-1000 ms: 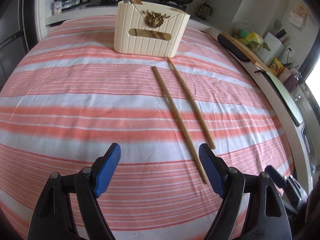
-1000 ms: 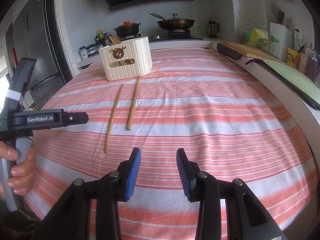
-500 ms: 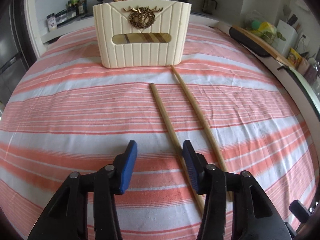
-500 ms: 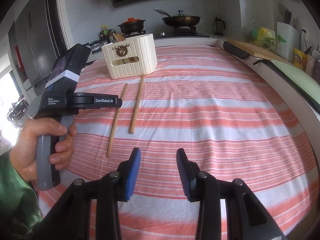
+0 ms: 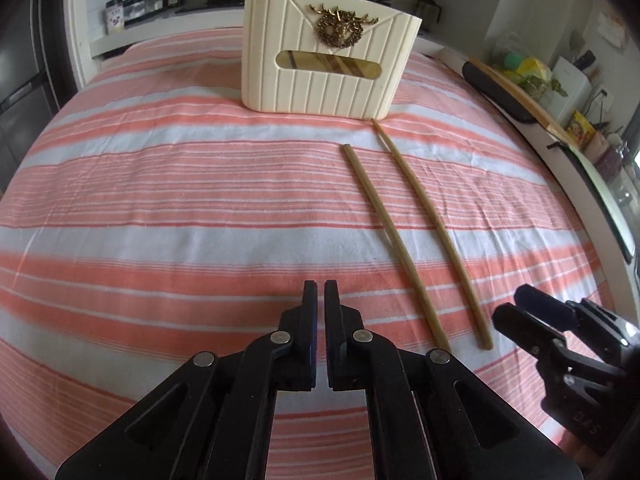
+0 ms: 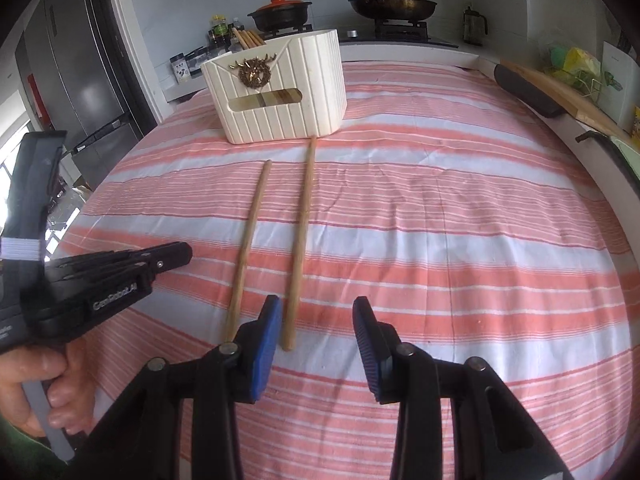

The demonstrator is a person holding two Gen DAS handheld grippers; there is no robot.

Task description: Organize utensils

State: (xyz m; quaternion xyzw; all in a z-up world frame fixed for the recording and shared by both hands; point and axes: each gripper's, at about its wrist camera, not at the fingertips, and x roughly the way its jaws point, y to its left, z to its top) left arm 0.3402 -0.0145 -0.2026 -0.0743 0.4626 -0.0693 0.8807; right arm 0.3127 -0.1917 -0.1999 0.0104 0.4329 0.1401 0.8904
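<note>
Two long wooden chopsticks lie loose on the striped cloth, side by side but apart, running from near to far. The left chopstick (image 5: pixel 390 236) stops short of the holder; the right chopstick (image 5: pixel 430 224) has its far tip at the base of the cream ribbed holder (image 5: pixel 320 68), which stands upright at the far side, with more chopsticks (image 6: pixel 248 38) sticking out of its top.

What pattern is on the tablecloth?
The tablecloth has coral-pink and white horizontal stripes with thin lines between them, clearest in the right wrist view.

Black tool (image 6: pixel 314 332), blue pads (image 6: pixel 266 336)
</note>
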